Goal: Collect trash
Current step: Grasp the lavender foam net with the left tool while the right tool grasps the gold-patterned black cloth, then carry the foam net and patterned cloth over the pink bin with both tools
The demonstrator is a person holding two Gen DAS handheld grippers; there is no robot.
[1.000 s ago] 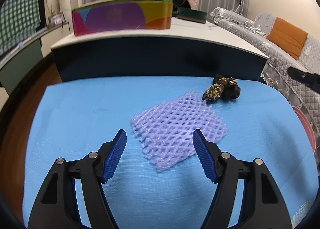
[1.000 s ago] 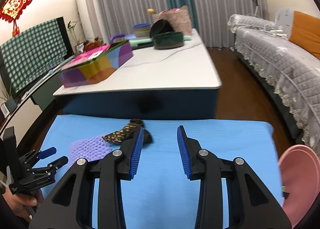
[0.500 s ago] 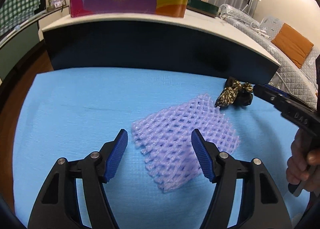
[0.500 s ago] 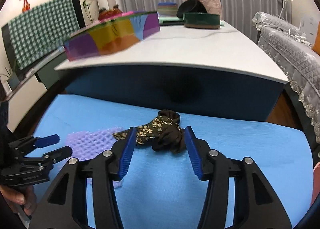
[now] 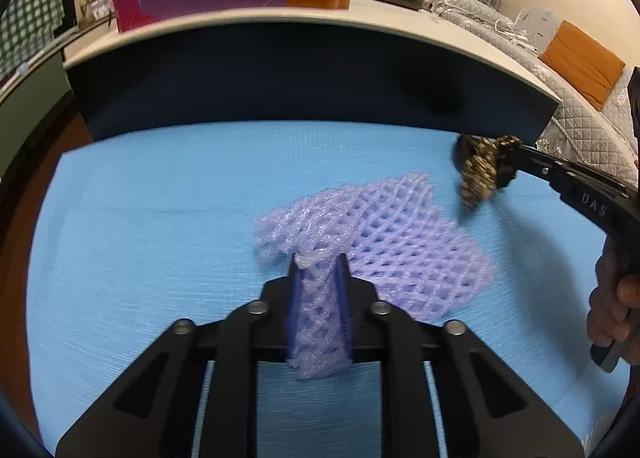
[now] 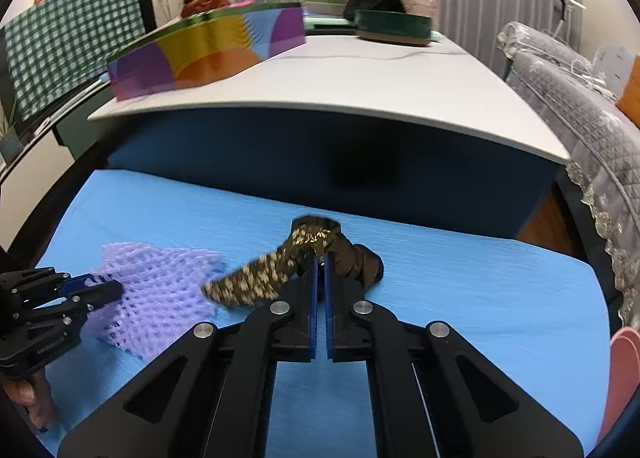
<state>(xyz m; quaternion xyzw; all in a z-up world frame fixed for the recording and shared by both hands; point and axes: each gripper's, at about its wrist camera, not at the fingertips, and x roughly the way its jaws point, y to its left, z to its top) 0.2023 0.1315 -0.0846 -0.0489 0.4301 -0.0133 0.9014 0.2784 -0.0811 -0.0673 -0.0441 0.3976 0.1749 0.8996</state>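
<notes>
A purple foam net (image 5: 392, 234) lies on the blue mat (image 5: 160, 218). My left gripper (image 5: 318, 262) is shut on its near edge, which bunches up between the blue pads. It also shows in the right wrist view (image 6: 160, 290), with the left gripper (image 6: 94, 284) at its left edge. A dark patterned cloth scrap (image 6: 288, 262) lies to the right of the net. My right gripper (image 6: 320, 258) is shut on its middle, and the scrap (image 5: 480, 170) appears lifted at that gripper's tip (image 5: 508, 162) in the left wrist view.
A white-topped dark table (image 6: 360, 74) stands just behind the mat, with a colourful box (image 6: 200, 50) and a green tin (image 6: 394, 26) on it. A grey sofa (image 6: 580, 90) is at the right. A pink bin rim (image 6: 622, 370) shows at the lower right.
Both grippers have moved forward and shut: the left on the foam net's edge, the right on the cloth scrap. The net is now bunched and the scrap is raised.
</notes>
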